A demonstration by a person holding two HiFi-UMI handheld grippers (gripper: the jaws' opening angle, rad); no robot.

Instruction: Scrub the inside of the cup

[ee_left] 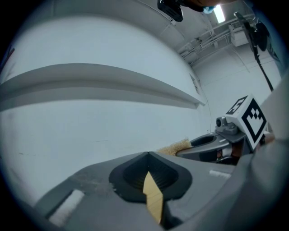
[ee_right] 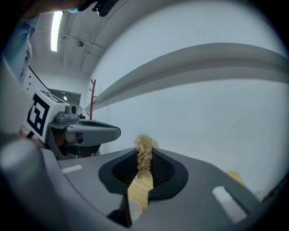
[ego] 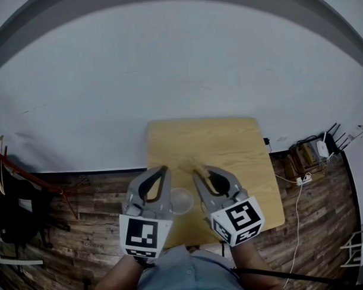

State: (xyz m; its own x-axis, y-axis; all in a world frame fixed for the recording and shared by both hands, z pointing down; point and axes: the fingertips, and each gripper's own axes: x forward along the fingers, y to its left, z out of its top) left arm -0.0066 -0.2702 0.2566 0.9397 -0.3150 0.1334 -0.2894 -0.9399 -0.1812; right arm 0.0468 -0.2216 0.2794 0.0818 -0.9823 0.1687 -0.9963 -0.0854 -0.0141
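Note:
A clear plastic cup (ego: 182,201) stands near the front edge of the small wooden table (ego: 229,143), between my two grippers. My left gripper (ego: 163,170) hovers just left of the cup with its jaws shut and nothing between them; in the left gripper view (ee_left: 148,156) only a sliver of table shows through the closed jaws. My right gripper (ego: 201,171) is shut on a scrubbing brush whose straw-coloured bristles (ee_right: 144,155) stick out past the fingertips. The same bristles (ee_left: 175,147) show in the left gripper view, to the right. The brush is outside the cup.
A plain white wall (ego: 179,70) rises behind the table. Wood-plank floor (ego: 94,204) surrounds it. A power strip with cables (ego: 307,161) lies on the floor at right, and a red-framed stand (ego: 28,176) is at left. The person's body fills the lower edge.

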